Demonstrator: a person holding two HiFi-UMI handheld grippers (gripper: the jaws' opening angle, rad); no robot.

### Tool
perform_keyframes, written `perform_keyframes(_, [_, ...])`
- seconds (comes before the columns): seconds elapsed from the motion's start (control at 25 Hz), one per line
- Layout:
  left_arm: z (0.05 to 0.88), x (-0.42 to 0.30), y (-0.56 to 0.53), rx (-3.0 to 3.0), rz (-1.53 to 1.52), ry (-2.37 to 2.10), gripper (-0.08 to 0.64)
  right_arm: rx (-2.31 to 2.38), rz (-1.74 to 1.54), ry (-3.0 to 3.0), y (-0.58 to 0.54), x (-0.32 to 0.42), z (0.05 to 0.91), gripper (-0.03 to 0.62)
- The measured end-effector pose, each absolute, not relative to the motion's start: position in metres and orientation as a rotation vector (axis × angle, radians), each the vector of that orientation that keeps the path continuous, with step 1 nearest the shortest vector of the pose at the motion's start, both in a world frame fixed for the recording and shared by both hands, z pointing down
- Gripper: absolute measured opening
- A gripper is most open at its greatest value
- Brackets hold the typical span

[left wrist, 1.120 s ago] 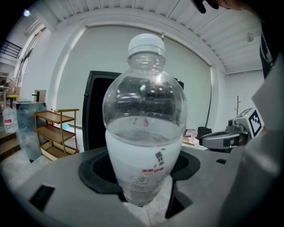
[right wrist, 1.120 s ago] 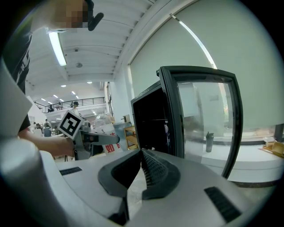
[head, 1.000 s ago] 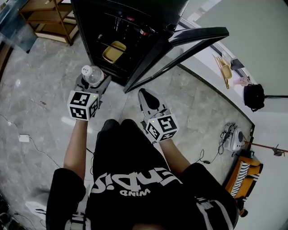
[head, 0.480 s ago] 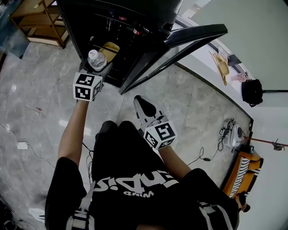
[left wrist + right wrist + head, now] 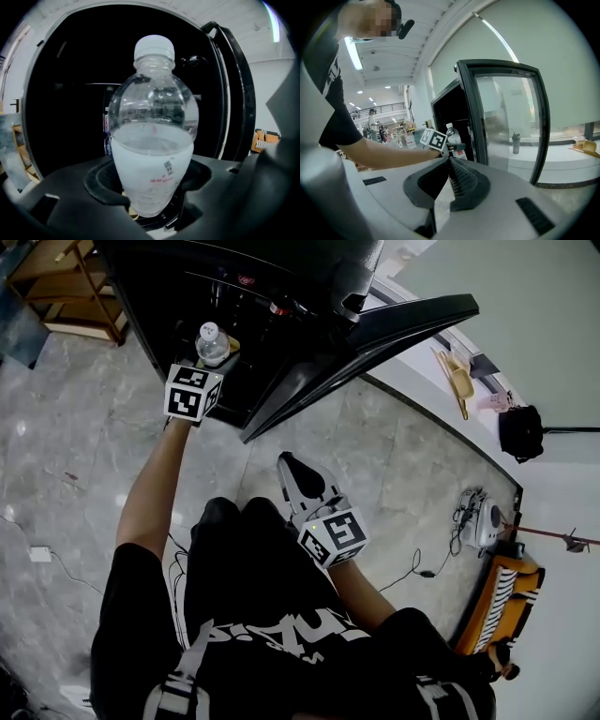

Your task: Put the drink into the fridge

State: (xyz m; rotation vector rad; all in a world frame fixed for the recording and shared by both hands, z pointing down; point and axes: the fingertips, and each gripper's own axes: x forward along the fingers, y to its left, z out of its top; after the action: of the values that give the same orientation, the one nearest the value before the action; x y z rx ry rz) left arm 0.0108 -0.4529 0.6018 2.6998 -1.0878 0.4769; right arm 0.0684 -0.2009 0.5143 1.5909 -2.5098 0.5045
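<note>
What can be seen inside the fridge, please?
Dark shelves and two red-topped items near the top. A yellow object is mostly covered by the bottle in the left tongs. Deeper in, it is too dark to tell.

Large open commercial hall, not a home: polished grey stone floor (image 5: 75, 427), glass-door display fridge (image 5: 309, 268), mezzanine railing (image 5: 379, 108), ceiling strip light (image 5: 354, 54), wooden shelving (image 5: 56, 277).

The bottle (image 5: 213, 340) in the left gripper (image 5: 209, 362) sits before the open fridge (image 5: 155, 292), the door (image 5: 412, 317) to its right.
</note>
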Motion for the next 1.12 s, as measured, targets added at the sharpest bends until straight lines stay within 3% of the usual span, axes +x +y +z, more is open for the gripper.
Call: perform_keyframes(1.12, [0.652,0.063,-0.553,2.701,0.506,-1.137,0.314,1.663,0.573,-2.432,-0.203,0.086,0.553,0.025])
